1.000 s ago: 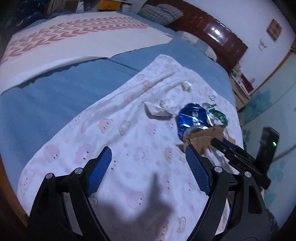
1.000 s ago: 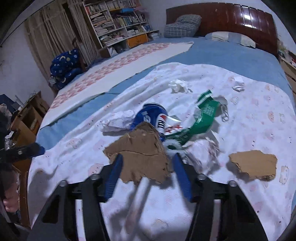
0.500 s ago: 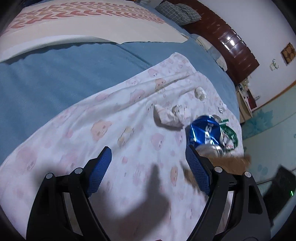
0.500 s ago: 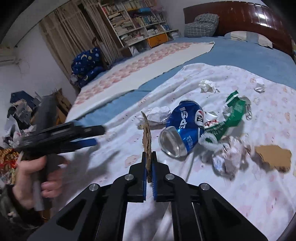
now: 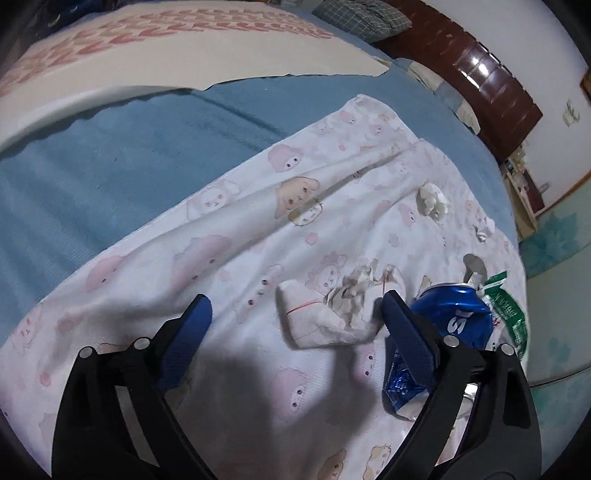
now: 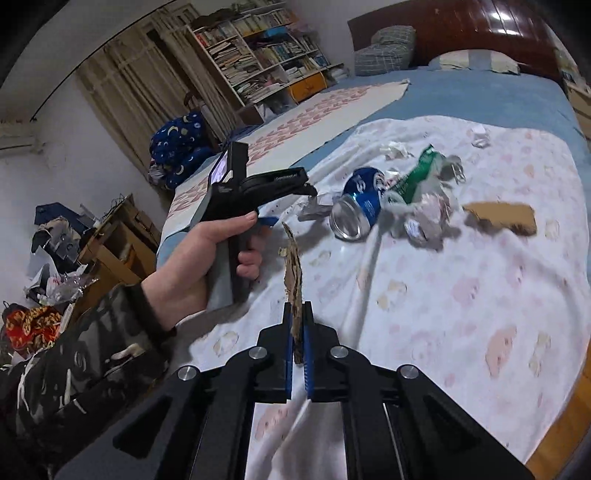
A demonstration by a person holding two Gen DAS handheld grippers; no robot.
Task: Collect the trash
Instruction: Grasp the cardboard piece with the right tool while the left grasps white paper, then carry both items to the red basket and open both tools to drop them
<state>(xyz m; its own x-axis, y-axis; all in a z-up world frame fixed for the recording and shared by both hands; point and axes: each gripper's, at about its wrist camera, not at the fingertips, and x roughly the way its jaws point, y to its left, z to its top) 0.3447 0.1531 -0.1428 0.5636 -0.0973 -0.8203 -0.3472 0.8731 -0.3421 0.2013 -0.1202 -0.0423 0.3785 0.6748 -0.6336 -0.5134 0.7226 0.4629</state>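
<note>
My right gripper (image 6: pixel 295 314) is shut on a torn cardboard piece (image 6: pixel 293 266) and holds it edge-on above the white patterned sheet (image 6: pixel 461 295). My left gripper (image 5: pixel 295 314) is open and empty, its jaws just short of a crumpled white paper (image 5: pixel 332 310); it also shows in the right wrist view (image 6: pixel 295 184). A crushed blue Pepsi can (image 5: pixel 454 317) (image 6: pixel 358 206) lies beside a green wrapper (image 5: pixel 506 306) (image 6: pixel 417 173). A second cardboard piece (image 6: pixel 502 218) and crumpled foil (image 6: pixel 428 218) lie near the can. Small tissue wads (image 5: pixel 432 199) lie farther off.
The sheet lies on a blue bed (image 5: pixel 110 166) with a pink-patterned white cover (image 5: pixel 147 59) and dark wooden headboard (image 6: pixel 480 26). A bookshelf (image 6: pixel 258 55), a blue bundle (image 6: pixel 181 144) and cluttered wooden furniture (image 6: pixel 103 251) stand beyond the bed's left side.
My right gripper closed on the cardboard piece, lifted it and drew back from the pile. My left gripper moved forward toward the crumpled paper and can, still open.
</note>
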